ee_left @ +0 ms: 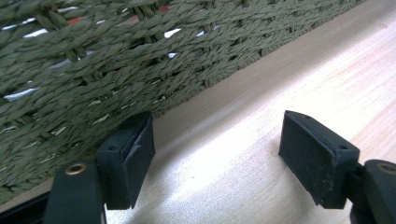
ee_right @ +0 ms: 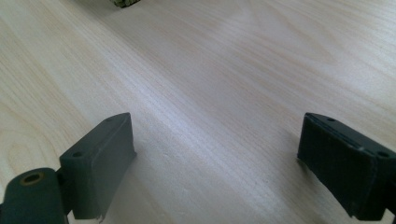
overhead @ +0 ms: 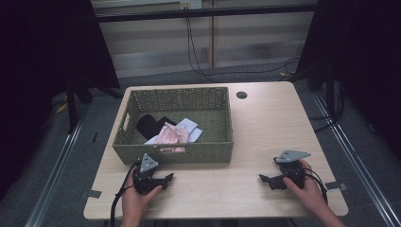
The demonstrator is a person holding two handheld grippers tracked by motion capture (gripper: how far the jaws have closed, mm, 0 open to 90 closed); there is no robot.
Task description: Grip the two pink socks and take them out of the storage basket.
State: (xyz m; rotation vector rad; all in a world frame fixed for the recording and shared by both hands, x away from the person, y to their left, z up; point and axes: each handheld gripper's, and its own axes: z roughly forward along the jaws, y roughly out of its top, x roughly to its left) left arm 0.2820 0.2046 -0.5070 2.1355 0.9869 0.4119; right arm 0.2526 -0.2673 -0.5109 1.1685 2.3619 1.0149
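Observation:
A green woven basket (overhead: 208,150) stands on the left half of the pale wooden table (overhead: 265,123). Inside it lie a pink cloth (overhead: 171,134), a white cloth (overhead: 189,126) and a black cloth (overhead: 150,124). My left gripper (overhead: 168,179) rests on the table just in front of the basket's near wall (ee_left: 93,70), open, with only bare wood between its jaws. My right gripper (overhead: 265,179) lies on the table near the front right, pointing left, also open over bare wood (ee_right: 210,116).
A round black cable hole (overhead: 241,95) sits in the table behind the basket's right end. Cables (overhead: 198,61) hang down past the table's far edge. Dark curtains flank both sides. A corner of the basket (ee_right: 123,3) shows at the top of the right gripper view.

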